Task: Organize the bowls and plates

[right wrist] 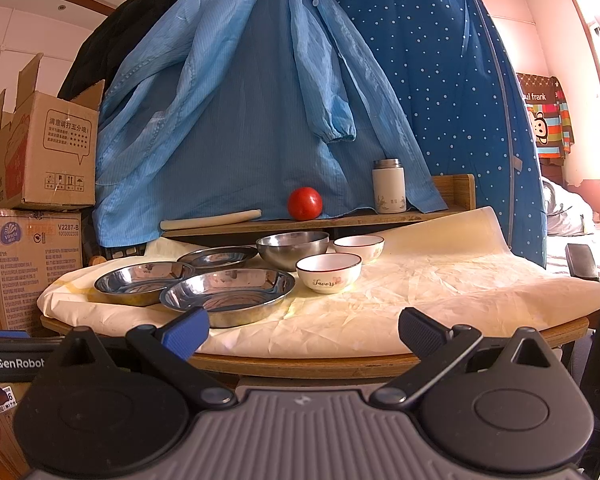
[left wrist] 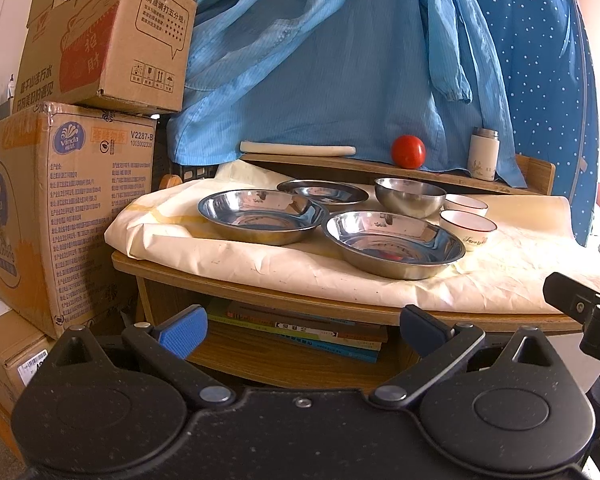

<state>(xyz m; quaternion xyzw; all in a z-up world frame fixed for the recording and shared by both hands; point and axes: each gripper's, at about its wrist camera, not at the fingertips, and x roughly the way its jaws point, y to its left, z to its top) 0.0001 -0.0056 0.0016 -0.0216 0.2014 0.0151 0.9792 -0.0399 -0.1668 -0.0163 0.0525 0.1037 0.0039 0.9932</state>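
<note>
Three steel plates lie on the paper-covered table: a near one [left wrist: 394,242] [right wrist: 228,294], a left one [left wrist: 262,214] [right wrist: 142,280] and a far one [left wrist: 322,192] [right wrist: 216,256]. Behind them stands a steel bowl [left wrist: 410,196] [right wrist: 292,248]. To its right are two white bowls, a near one [left wrist: 468,228] [right wrist: 328,272] and a far one [left wrist: 466,204] [right wrist: 358,246]. My left gripper [left wrist: 300,330] is open, low in front of the table edge. My right gripper [right wrist: 304,330] is open too, short of the table, with nothing between its fingers.
A raised shelf [right wrist: 340,220] at the back carries a tomato [right wrist: 305,203], a white flask [right wrist: 388,188] and a pale stick [right wrist: 210,219]. Stacked cardboard boxes [left wrist: 60,208] stand left. Blue clothes [right wrist: 240,100] hang behind. Books [left wrist: 312,330] lie under the tabletop.
</note>
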